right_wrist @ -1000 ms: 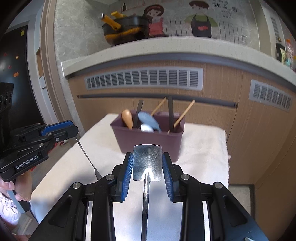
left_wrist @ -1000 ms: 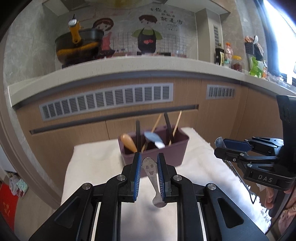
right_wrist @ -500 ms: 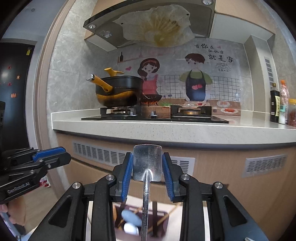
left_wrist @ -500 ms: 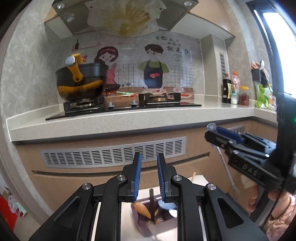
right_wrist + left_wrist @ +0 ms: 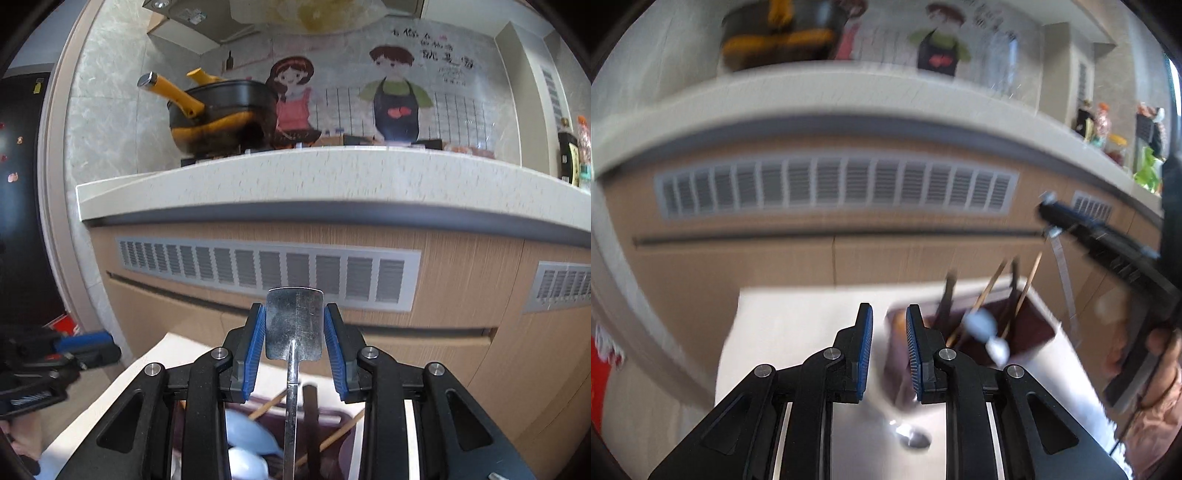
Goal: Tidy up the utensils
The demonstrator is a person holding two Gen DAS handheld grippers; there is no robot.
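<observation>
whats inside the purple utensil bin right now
The purple bin holds wooden chopsticks, dark upright handles, a pale blue spoon and a white one. Its bottom and near-left corner are hidden by the left gripper.

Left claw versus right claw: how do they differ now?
The right claw is shut on the metal spatula by its blade; the left claw has its jaws opening, nothing between the pads. The right claw hangs over the purple utensil bin; the left claw sits beside it. Both have blue pads.
</observation>
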